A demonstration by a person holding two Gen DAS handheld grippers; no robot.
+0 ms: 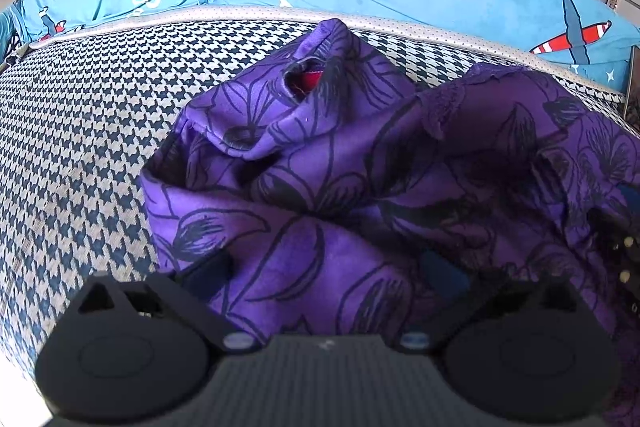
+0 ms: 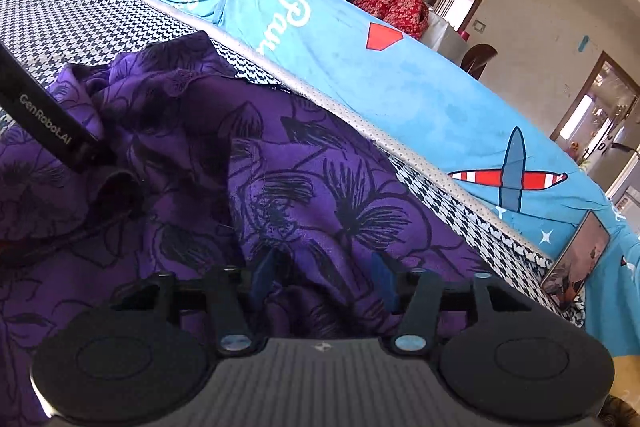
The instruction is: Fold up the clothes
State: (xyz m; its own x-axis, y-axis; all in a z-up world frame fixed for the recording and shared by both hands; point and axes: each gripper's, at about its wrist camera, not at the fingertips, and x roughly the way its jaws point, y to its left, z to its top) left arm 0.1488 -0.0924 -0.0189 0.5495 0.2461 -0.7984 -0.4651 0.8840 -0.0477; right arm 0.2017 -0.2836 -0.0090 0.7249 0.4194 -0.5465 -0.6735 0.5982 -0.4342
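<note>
The purple floral-print fabric garment [image 1: 320, 167] lies crumpled on the black-and-white houndstooth mattress [image 1: 80, 115]; its long axis cannot be determined, though a peak of fabric points toward 12 o'clock in the left wrist view. The left gripper [image 1: 324, 275] has wide-set fingers with cloth bunched between them; contact cannot be confirmed. The right gripper [image 2: 322, 277] has narrowly parted blue fingertips [image 2: 264, 273] straddling a fabric ridge. A blue printed bedsheet [image 2: 400, 75] lies beyond at 12 o'clock.
</note>
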